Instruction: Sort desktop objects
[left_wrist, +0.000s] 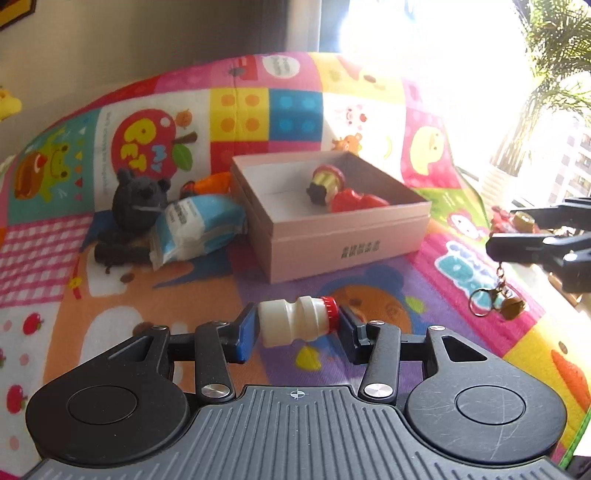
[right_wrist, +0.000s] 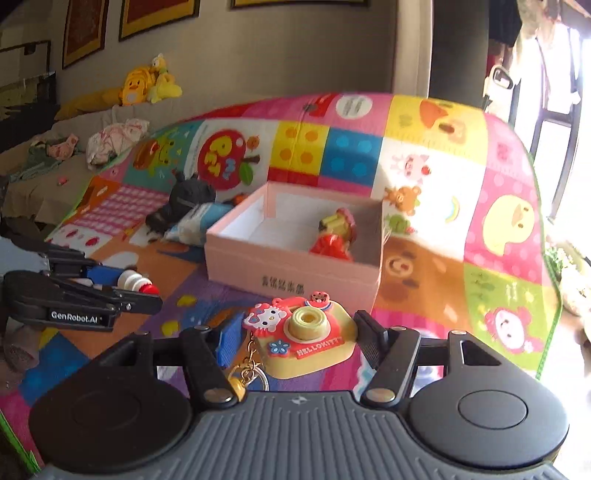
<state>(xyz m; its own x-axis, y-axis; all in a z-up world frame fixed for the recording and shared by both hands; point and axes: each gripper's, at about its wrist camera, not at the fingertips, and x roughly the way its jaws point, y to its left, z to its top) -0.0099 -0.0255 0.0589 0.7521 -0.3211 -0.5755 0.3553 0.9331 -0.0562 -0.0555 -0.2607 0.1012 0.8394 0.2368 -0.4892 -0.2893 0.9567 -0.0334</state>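
My left gripper (left_wrist: 297, 326) is shut on a small white bottle with a red cap (left_wrist: 295, 320), held sideways above the colourful mat in front of the pink box (left_wrist: 343, 240). My right gripper (right_wrist: 301, 338) is shut on a Hello Kitty toy camera keychain (right_wrist: 306, 334), its chain and ring hanging below, just in front of the pink box (right_wrist: 288, 269). The box holds a red toy (left_wrist: 354, 201) and a small doll-like toy (left_wrist: 325, 182). The right gripper also shows at the right edge of the left wrist view (left_wrist: 517, 232), and the left gripper at the left of the right wrist view (right_wrist: 147, 290).
A black plush toy (left_wrist: 136, 199), a blue and white packet (left_wrist: 199, 225) and an orange item (left_wrist: 210, 182) lie left of the box on the mat (left_wrist: 147, 295). A sofa with yellow plush toys (right_wrist: 147, 83) is at the back left. A bright window and a plant are on the right.
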